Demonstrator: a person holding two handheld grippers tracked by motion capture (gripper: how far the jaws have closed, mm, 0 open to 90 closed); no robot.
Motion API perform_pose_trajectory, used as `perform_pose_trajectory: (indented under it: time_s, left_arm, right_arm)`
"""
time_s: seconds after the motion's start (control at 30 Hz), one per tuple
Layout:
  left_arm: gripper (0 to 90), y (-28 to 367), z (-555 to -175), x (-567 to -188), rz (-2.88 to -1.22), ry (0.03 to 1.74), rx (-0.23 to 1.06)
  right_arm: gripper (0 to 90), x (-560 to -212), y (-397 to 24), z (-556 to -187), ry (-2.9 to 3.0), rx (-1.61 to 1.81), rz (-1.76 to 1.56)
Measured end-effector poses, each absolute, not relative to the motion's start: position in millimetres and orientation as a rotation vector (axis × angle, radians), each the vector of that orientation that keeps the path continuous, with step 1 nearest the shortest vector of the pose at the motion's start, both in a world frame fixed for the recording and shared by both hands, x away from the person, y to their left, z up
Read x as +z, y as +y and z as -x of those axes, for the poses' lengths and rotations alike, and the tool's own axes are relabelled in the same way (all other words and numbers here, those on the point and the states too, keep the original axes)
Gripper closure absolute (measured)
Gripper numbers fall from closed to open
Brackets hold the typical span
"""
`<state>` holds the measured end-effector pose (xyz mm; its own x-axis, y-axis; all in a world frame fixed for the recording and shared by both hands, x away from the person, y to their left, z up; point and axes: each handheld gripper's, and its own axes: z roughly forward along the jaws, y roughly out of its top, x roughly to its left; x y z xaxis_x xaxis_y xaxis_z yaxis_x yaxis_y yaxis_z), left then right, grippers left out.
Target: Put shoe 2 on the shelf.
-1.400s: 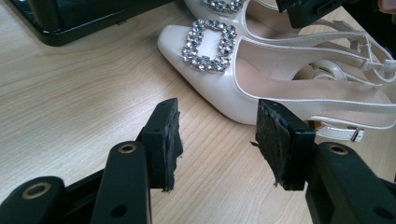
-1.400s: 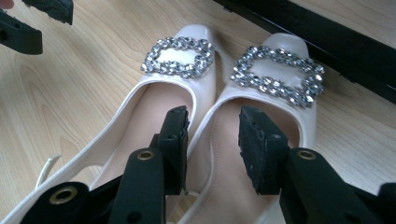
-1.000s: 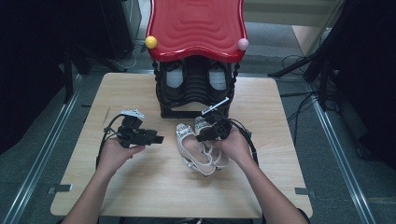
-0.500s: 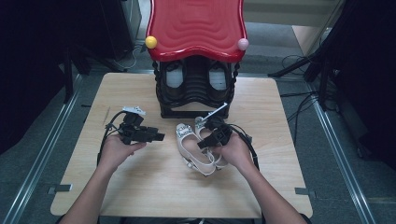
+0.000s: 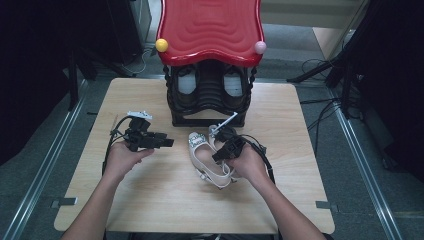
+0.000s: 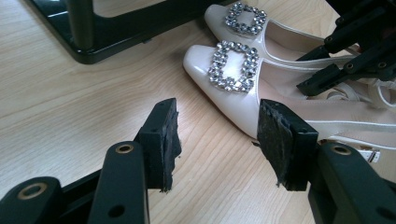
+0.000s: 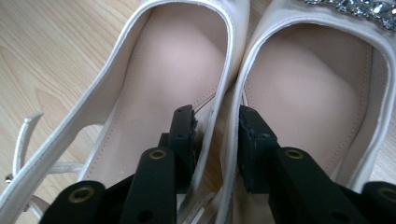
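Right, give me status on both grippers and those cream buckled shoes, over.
Left gripper open, empty, beside the shoes. Right gripper has just been closing, one jaw inside each cream patent shoe, adjoining side walls between the pads. Black shoe rack close behind; nothing blocking.

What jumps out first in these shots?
The glossy red wavy top of the black shoe rack at the table's far edge, with a yellow ball and a pink ball at its front corners. Then the pair of cream shoes with sparkling buckles mid-table. The right tongs have one jaw inside each shoe, around the two adjoining side walls, and have just been closing.
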<state>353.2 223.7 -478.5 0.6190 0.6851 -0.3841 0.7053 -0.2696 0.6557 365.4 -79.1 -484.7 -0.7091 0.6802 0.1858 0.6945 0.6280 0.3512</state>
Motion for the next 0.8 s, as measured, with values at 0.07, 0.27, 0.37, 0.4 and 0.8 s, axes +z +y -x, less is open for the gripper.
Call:
perform_pose_trajectory:
  time_s: [0.07, 0.27, 0.37, 0.4, 0.8]
  left_arm:
    - [48.7, 228, -353, -478, -1.984, 1.105, -0.025]
    - [48.6, 239, -352, -474, -1.929, 1.103, -0.008]
    - [48.0, 241, -353, -473, -1.911, 1.100, -0.005]
    - [47.9, 242, -353, -474, -1.914, 1.102, -0.003]
    - [48.0, 249, -351, -475, -1.929, 1.113, 0.019]
  right_arm:
    - [73.4, -485, -78, -365, -2.817, -0.615, 1.182]
    - [83.5, -482, -77, -370, -2.798, -0.597, 1.202]
    - [85.3, -481, -79, -373, -2.778, -0.601, 1.207]
    - [85.7, -480, -79, -373, -2.777, -0.595, 1.211]
    - [86.4, -461, -84, -374, -2.835, -0.555, 1.001]
